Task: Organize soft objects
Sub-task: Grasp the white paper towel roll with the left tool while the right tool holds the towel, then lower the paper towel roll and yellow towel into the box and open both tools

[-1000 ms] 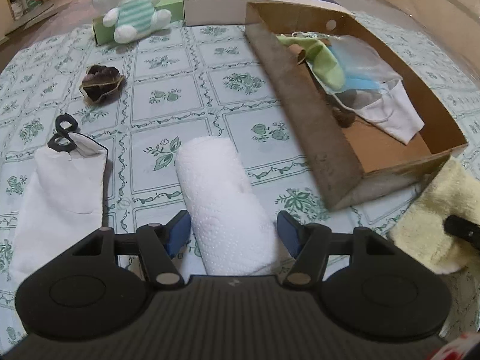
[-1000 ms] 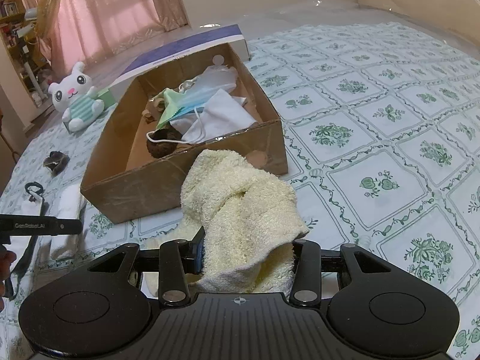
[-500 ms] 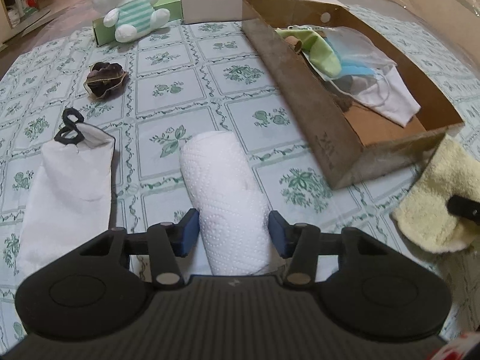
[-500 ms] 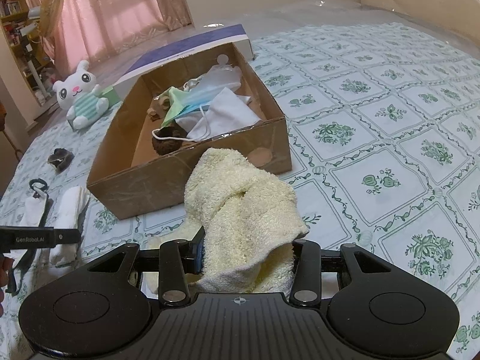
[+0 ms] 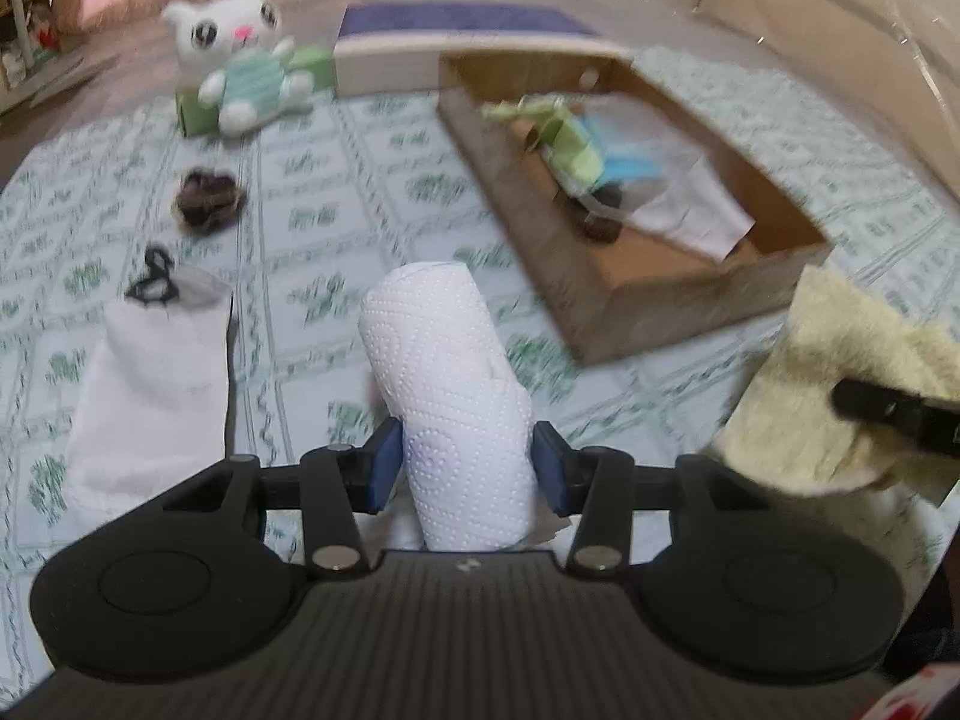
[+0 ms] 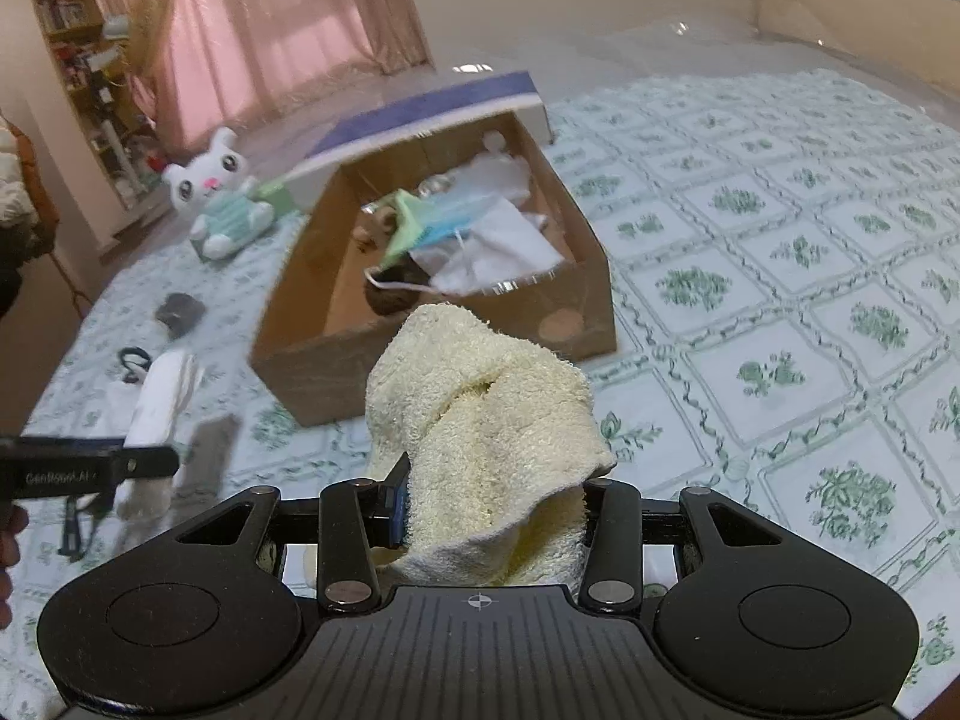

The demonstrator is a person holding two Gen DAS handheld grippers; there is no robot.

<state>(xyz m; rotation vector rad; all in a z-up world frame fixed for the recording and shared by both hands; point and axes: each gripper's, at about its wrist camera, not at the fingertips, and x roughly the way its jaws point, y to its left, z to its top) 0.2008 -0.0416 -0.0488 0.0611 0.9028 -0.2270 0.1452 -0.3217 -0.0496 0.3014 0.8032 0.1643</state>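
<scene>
Left wrist view: the left gripper point(image 5: 468, 468) is closing its blue pads onto the white embossed paper-towel roll point(image 5: 450, 384), which a second ago lay loose between wider jaws; it now lifts off the green-patterned tablecloth point(image 5: 372, 180).

Right wrist view: the right gripper point(image 6: 492, 510) stays clamped on the cream terry towel point(image 6: 480, 420), raised just before the open brown cardboard box point(image 6: 444, 324). Both items look ready for boxing.

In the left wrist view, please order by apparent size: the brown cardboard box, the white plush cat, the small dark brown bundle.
1. Brown cardboard box
2. White plush cat
3. Small dark brown bundle
</scene>
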